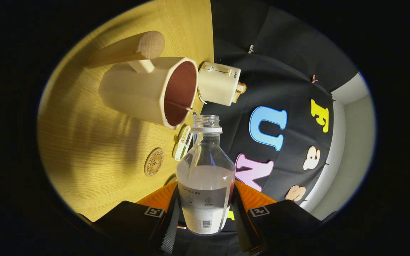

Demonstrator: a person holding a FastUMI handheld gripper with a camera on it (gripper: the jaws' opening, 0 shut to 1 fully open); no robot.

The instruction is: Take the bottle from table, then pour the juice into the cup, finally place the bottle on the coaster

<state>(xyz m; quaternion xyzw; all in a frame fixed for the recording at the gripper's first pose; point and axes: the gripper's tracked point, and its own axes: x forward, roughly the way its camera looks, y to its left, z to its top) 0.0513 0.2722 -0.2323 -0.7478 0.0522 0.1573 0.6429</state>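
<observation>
In the gripper view, the gripper [205,213] holds the bottle [205,177] tight between its two fingers, tipped over on its side. The bottle's open mouth sits right at the rim of the cup [144,92], and a thin stream, I think, runs in. Keep the mouth over the cup and tip slowly so nothing spills on the table [94,153]. The coaster [153,161] waits nearby.

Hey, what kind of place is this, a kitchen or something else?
Probably a staged booth set up like a kitchen: a wooden table against a black cloth wall, with a toaster and a cup. The gripper holds a bottle.
</observation>
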